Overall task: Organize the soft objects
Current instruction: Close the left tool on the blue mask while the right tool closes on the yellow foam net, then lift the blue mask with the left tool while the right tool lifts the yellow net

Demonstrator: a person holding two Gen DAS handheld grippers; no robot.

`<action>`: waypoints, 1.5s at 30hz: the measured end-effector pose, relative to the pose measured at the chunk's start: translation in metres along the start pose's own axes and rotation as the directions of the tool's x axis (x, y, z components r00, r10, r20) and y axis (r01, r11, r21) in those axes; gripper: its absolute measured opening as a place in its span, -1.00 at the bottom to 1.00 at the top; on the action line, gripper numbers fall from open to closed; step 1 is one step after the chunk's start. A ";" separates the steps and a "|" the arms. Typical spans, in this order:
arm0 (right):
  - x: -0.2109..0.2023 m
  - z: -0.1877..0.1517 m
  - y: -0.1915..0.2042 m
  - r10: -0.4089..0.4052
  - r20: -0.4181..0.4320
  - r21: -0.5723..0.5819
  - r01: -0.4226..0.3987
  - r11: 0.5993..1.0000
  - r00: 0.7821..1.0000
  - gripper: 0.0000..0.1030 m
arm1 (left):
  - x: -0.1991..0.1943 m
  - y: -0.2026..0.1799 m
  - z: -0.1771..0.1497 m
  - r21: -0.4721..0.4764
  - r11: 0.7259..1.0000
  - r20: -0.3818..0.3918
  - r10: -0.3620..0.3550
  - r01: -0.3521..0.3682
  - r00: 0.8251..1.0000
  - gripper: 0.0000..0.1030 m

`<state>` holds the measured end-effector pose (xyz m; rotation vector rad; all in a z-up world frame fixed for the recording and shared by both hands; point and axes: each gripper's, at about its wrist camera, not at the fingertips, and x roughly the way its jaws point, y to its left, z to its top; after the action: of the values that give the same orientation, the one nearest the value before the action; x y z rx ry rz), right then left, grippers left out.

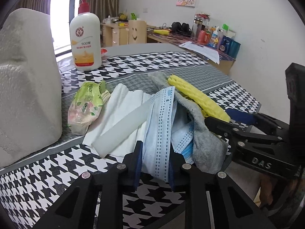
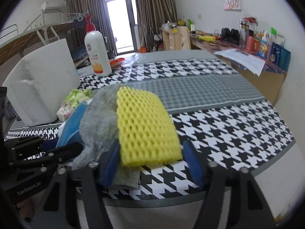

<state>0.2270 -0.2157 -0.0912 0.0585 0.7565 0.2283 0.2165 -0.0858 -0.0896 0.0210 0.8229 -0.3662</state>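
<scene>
Left wrist view: a blue face mask (image 1: 159, 133) is clamped between the left gripper (image 1: 156, 168) jaws. Yellow foam netting (image 2: 146, 127), lying over a grey cloth (image 2: 99, 118) on the houndstooth surface (image 2: 228, 133), is straddled by the right gripper (image 2: 152, 164) jaws, held apart.

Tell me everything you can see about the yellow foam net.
The yellow foam net is a soft, flattened sleeve of foam mesh with diamond-shaped holes. It lies at the near right end of the pile, leaning on the grey cloth, its lower end over the houndstooth tablecloth. It sits between the blue pads of the right tool, which is open around it; contact on the left pad is unclear.
</scene>
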 end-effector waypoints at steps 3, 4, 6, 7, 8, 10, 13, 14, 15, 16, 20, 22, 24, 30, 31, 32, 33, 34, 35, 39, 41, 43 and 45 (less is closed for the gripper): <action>0.003 0.000 -0.001 -0.015 -0.010 0.004 0.015 1.000 1.000 -0.18 | 0.000 0.000 0.000 -0.004 1.000 -0.001 -0.002 0.002 1.000 -0.55; 0.003 -0.001 -0.001 -0.028 -0.010 0.002 0.028 1.000 1.000 -0.24 | 0.000 0.000 0.000 -0.004 1.000 0.001 -0.002 0.002 1.000 -0.56; 0.003 0.000 -0.003 -0.037 -0.011 0.009 0.037 0.999 0.999 -0.51 | 0.000 0.000 0.000 -0.002 1.000 0.001 -0.002 0.002 1.000 -0.56; 0.002 0.000 -0.006 -0.029 -0.014 0.024 0.030 0.999 0.999 -0.57 | 0.000 0.000 0.000 -0.002 1.000 0.004 -0.004 0.004 1.000 -0.57; 0.001 -0.001 -0.007 -0.024 -0.016 0.032 0.024 0.999 1.000 -0.67 | 0.000 0.000 0.000 -0.002 1.000 0.005 -0.005 0.005 1.000 -0.57; -0.003 0.000 -0.008 -0.030 0.000 0.037 0.030 0.999 1.000 -0.71 | -0.001 -0.001 0.000 0.000 1.000 0.012 -0.003 0.003 1.000 -0.58; -0.012 -0.001 -0.008 -0.028 0.027 0.035 0.027 0.999 0.999 -0.74 | -0.004 -0.003 -0.001 0.005 1.000 0.024 -0.001 0.001 1.000 -0.58; -0.016 0.000 -0.008 -0.028 0.036 0.036 0.027 0.999 0.999 -0.74 | -0.006 -0.002 -0.001 0.004 1.000 0.029 -0.003 0.003 1.000 -0.59; -0.019 0.000 -0.008 -0.029 0.046 0.038 0.028 0.999 0.999 -0.74 | -0.008 -0.002 -0.001 0.004 1.000 0.033 -0.006 0.006 0.999 -0.59; -0.024 0.000 -0.008 -0.030 0.056 0.040 0.028 0.999 0.998 -0.74 | -0.011 -0.002 -0.001 0.004 1.000 0.043 -0.006 0.006 0.999 -0.61; -0.035 0.001 -0.008 -0.035 0.081 0.041 0.032 0.999 0.996 -0.74 | -0.024 -0.002 0.002 0.006 1.000 0.079 -0.001 0.000 0.997 -0.67; -0.041 0.000 -0.006 -0.035 0.096 0.038 0.032 0.999 0.995 -0.74 | -0.031 -0.002 0.003 0.007 1.000 0.100 0.008 -0.008 0.995 -0.69; -0.046 -0.001 -0.004 -0.035 0.107 0.033 0.032 0.999 0.994 -0.74 | -0.038 -0.002 0.004 0.011 1.000 0.121 0.018 -0.019 0.993 -0.71; -0.064 -0.005 0.002 -0.031 0.149 0.024 0.028 0.999 0.988 -0.74 | -0.064 -0.001 0.008 0.008 0.998 0.203 0.053 -0.056 0.978 -0.73; -0.067 -0.005 0.003 -0.031 0.155 0.023 0.028 0.999 0.987 -0.74 | -0.069 0.001 0.010 0.005 0.998 0.216 0.061 -0.064 0.975 -0.73; -0.070 -0.005 0.004 -0.032 0.163 0.022 0.028 0.999 0.986 -0.74 | -0.073 0.002 0.010 0.003 0.998 0.225 0.066 -0.068 0.972 -0.73; -0.072 -0.005 0.004 -0.031 0.169 0.022 0.028 0.999 0.985 -0.74 | -0.076 0.003 0.011 0.001 0.997 0.236 0.070 -0.072 0.969 -0.73; -0.076 -0.006 0.005 -0.031 0.177 0.022 0.028 0.999 0.984 -0.74 | -0.081 0.004 0.012 -0.001 0.997 0.253 0.076 -0.078 0.964 -0.73; -0.078 -0.005 0.006 -0.031 0.182 0.022 0.027 0.999 0.983 -0.74 | -0.085 0.004 0.013 -0.002 0.997 0.264 0.080 -0.083 0.961 -0.73; -0.088 -0.005 0.008 -0.027 0.206 0.023 0.023 0.999 0.978 -0.74 | -0.100 0.006 0.017 -0.006 0.995 0.306 0.092 -0.095 0.948 -0.73; -0.092 -0.005 0.010 -0.026 0.214 0.019 0.023 1.000 0.976 -0.74 | -0.105 0.006 0.017 -0.008 0.995 0.320 0.100 -0.102 0.942 -0.73; -0.096 -0.005 0.012 -0.023 0.223 0.014 0.020 1.000 0.975 -0.74 | -0.109 0.007 0.018 -0.013 0.994 0.332 0.107 -0.109 0.937 -0.73; -0.099 -0.006 0.014 -0.022 0.232 0.008 0.021 1.000 0.973 -0.74 | -0.112 0.006 0.018 -0.015 0.993 0.342 0.116 -0.118 0.933 -0.73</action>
<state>0.1508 -0.2247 -0.0265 0.0807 0.5248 0.1948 0.1613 -0.0477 0.0025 0.0107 0.4724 -0.2498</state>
